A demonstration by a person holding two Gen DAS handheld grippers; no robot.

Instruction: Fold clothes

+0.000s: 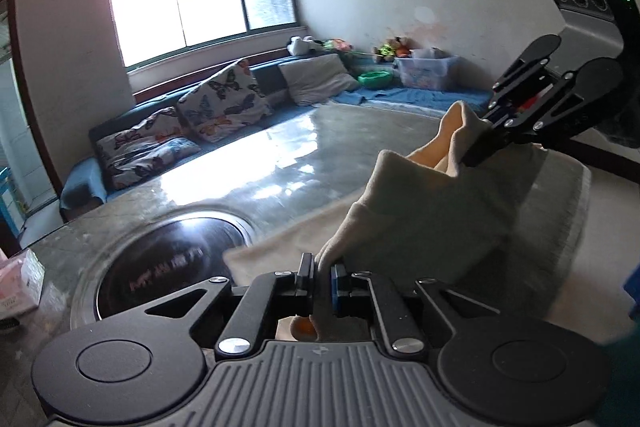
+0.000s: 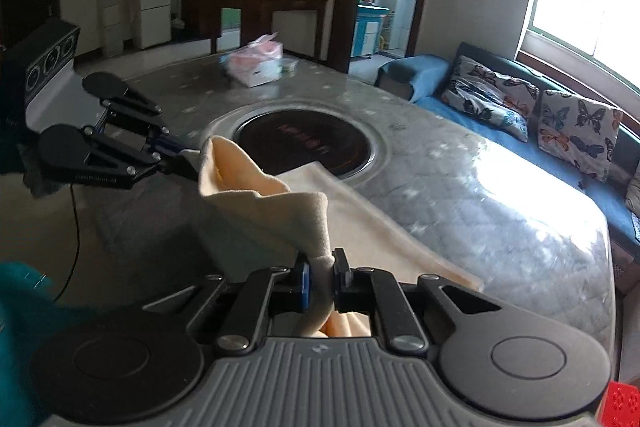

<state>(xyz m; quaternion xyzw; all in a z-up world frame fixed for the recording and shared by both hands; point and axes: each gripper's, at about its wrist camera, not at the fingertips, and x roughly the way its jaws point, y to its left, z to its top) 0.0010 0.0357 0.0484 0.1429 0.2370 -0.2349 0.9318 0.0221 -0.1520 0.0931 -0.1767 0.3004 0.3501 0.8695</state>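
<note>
Both grippers pinched the cream garment (image 1: 432,211) above the grey table (image 1: 280,163), just beside its round black cooktop (image 1: 168,267). The left gripper (image 1: 323,277) was clamped on one corner, the right gripper (image 2: 322,277) on another, the cloth raised between them while its lower part lay on the tabletop, touching the cooktop's rim.

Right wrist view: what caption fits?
Right claw and left claw lift a cream cloth above the table.
</note>
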